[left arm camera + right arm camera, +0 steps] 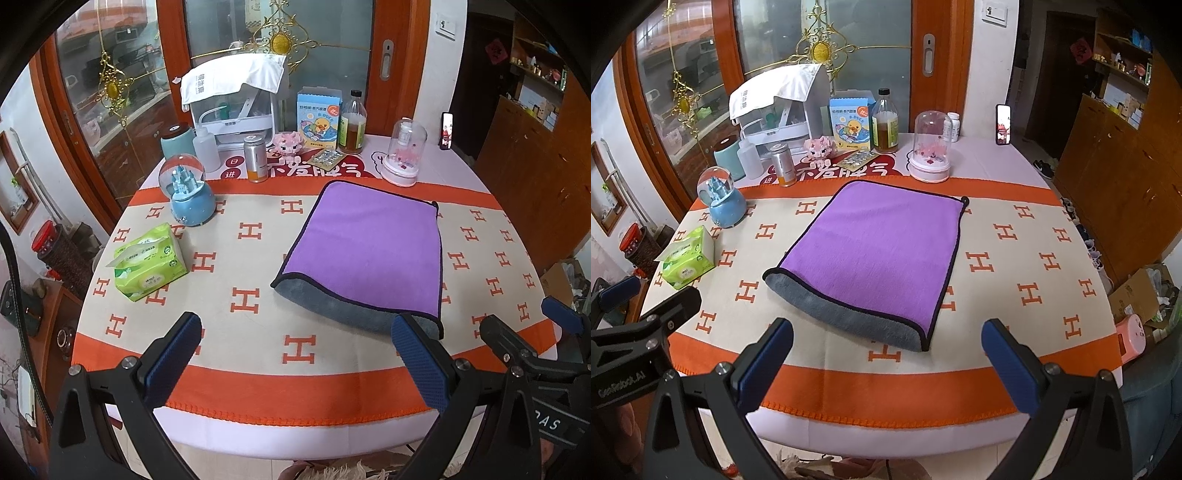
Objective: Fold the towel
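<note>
A purple towel [365, 245] with a grey underside and black trim lies folded on the table, its grey fold at the near edge. It also shows in the right wrist view [879, 251]. My left gripper [295, 354] is open and empty, held above the table's near edge, left of the towel's near corner. My right gripper [886, 356] is open and empty, just short of the towel's near edge. The right gripper also shows in the left wrist view [532, 332], and the left gripper shows in the right wrist view [646, 299].
The table carries an orange and cream H-pattern cloth [243, 295]. A green tissue pack [147, 258] and a blue snow globe [188, 192] stand at the left. Bottles, a duck box [317, 118], a glass dome [404, 151] and a white rack line the back.
</note>
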`<state>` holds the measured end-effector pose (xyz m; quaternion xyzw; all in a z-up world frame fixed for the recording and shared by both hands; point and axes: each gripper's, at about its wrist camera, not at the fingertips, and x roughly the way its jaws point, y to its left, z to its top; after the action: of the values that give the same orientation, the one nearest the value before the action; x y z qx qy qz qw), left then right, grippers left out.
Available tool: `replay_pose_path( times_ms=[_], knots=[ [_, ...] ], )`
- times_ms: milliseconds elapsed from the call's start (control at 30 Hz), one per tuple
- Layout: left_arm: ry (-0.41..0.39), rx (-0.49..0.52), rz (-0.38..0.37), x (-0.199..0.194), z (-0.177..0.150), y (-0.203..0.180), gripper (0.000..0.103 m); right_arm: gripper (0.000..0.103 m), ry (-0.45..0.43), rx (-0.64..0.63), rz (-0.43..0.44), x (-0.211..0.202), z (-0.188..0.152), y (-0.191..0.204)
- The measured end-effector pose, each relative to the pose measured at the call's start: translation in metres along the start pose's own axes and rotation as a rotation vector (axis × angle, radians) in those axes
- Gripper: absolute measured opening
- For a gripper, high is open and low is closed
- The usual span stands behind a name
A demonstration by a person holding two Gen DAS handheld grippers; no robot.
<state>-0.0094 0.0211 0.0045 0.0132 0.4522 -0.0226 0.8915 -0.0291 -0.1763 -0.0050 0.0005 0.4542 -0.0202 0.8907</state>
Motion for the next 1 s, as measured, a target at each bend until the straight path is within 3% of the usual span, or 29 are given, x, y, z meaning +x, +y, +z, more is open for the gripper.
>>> replay_pose_path(
  times_ms=[567, 1000],
  knots=[
    [-0.007, 0.035, -0.043, -0.005, -0.007, 0.012, 0.102, 0.102, -0.014, 0.029, -0.049, -0.017, -0.007, 0.012],
    [-0.062, 0.1, -0.1, -0.008, 0.0, 0.014, 0.102, 0.102, -0.028, 0.037, -0.091, -0.026, -0.014, 0.021]
  ],
)
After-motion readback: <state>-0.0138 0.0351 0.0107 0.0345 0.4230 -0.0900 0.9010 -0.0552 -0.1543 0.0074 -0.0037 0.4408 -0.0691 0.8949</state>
